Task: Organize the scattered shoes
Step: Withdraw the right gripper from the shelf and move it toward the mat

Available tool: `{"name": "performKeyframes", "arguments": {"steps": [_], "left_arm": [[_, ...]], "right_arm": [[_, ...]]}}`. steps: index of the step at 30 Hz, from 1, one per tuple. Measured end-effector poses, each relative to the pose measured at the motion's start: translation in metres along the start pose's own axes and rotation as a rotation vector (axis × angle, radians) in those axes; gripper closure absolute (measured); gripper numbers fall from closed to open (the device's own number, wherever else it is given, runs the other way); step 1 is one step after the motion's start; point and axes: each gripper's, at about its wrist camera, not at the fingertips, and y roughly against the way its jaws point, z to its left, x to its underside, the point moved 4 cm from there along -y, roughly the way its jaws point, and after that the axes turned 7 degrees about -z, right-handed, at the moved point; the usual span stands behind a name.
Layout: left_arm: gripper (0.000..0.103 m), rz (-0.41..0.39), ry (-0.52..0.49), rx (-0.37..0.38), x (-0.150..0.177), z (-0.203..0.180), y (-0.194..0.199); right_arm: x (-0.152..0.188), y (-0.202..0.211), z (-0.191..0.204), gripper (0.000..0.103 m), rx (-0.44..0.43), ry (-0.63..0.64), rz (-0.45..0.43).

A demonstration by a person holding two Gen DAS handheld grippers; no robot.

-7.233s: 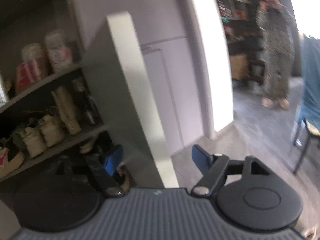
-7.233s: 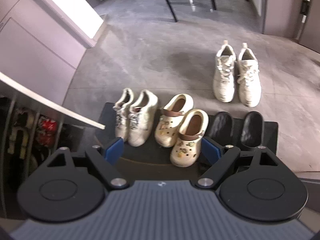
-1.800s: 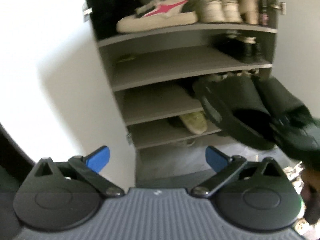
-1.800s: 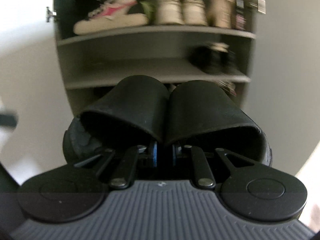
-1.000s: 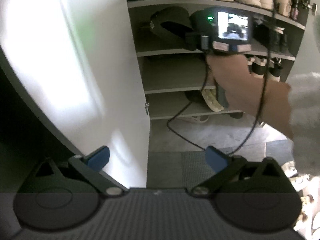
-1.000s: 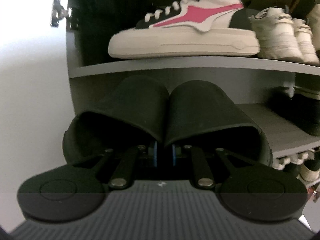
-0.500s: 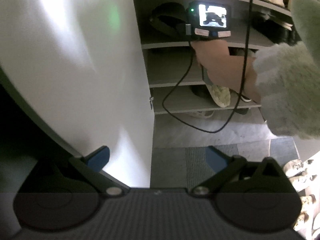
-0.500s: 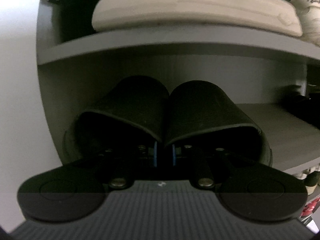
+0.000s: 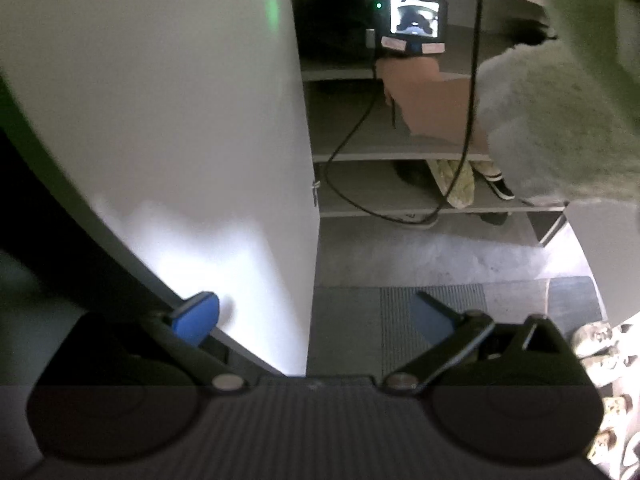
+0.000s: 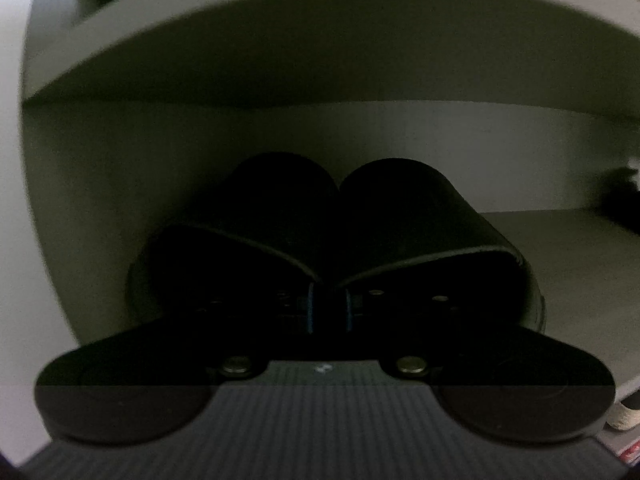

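Observation:
My right gripper [image 10: 327,308] is shut on a pair of black slides [image 10: 400,224], pinching their inner edges together. It holds them deep inside the grey shoe cabinet, over a shelf [image 10: 560,248], with the upper shelf [image 10: 280,52] just above. Whether they rest on the shelf I cannot tell. In the left wrist view the right gripper's body [image 9: 412,24] and the hand sit at that shelf, with the slides [image 9: 336,20] dark ahead of it. My left gripper [image 9: 312,314] is open and empty, low beside the white cabinet door [image 9: 180,120].
The open cabinet door stands left of the shelves. A cable [image 9: 348,184] hangs from the right gripper. Shoes [image 9: 460,184] lie on a lower shelf [image 9: 380,204]. A dark mat [image 9: 432,316] covers the floor, with cream clogs [image 9: 604,352] at far right. A dark shoe [image 10: 624,200] sits further right on the shelf.
My right gripper has pushed the black slides further into the cabinet, under the upper shelf. My left gripper has dropped slightly and stays open.

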Motion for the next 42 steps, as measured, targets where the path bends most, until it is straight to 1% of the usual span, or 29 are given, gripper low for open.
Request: {"name": "performKeyframes", "arguments": {"steps": [4, 7, 10, 11, 13, 15, 17, 20, 24, 28, 32, 36, 38, 42], "left_arm": [[0.0, 0.006, -0.008, 0.015, 0.002, -0.008, -0.001], [0.0, 0.015, -0.01, 0.023, 0.004, -0.009, -0.004], [0.0, 0.017, -0.019, 0.02, 0.005, -0.008, -0.005], [0.0, 0.019, -0.022, 0.018, 0.005, -0.007, -0.005], [0.0, 0.025, -0.032, 0.013, 0.007, -0.006, -0.007], [0.0, 0.031, -0.043, 0.008, 0.008, -0.006, -0.01], [0.0, 0.029, -0.052, 0.01, 0.008, -0.007, -0.01], [0.0, 0.014, -0.082, 0.023, 0.007, -0.014, -0.008], [0.0, -0.007, -0.126, 0.051, 0.008, -0.025, -0.003], [0.0, -0.044, -0.175, 0.076, 0.004, -0.038, 0.003], [0.0, -0.109, -0.253, 0.114, -0.003, -0.058, 0.013], [0.0, -0.17, -0.364, 0.176, 0.001, -0.088, 0.029], [0.0, -0.197, -0.413, 0.205, 0.008, -0.108, 0.038], [0.0, -0.26, -0.504, 0.265, 0.025, -0.166, 0.058]], "right_arm": [[0.002, -0.008, -0.001, 0.078, -0.012, -0.006, -0.017], [0.003, -0.007, -0.003, 0.071, -0.013, -0.016, -0.026], [0.004, -0.006, -0.005, 0.069, -0.015, -0.027, -0.036], [0.004, -0.006, -0.005, 0.066, -0.016, -0.03, -0.04], [0.005, -0.005, -0.007, 0.057, -0.017, -0.037, -0.046], [0.005, -0.005, -0.008, 0.031, -0.018, -0.044, -0.053], [0.005, -0.002, -0.008, 0.02, -0.024, -0.045, -0.061], [0.005, 0.01, -0.009, 0.019, -0.07, -0.033, -0.058], [0.002, 0.038, -0.018, 0.019, -0.095, -0.024, -0.06], [-0.002, 0.093, -0.043, 0.019, -0.075, -0.016, -0.063], [0.007, 0.172, -0.091, 0.019, 0.015, -0.015, -0.014], [0.017, 0.253, -0.142, 0.019, 0.112, -0.014, 0.04], [0.029, 0.302, -0.174, 0.019, 0.2, -0.03, 0.08], [0.055, 0.403, -0.24, 0.019, 0.394, -0.09, 0.151]]}}
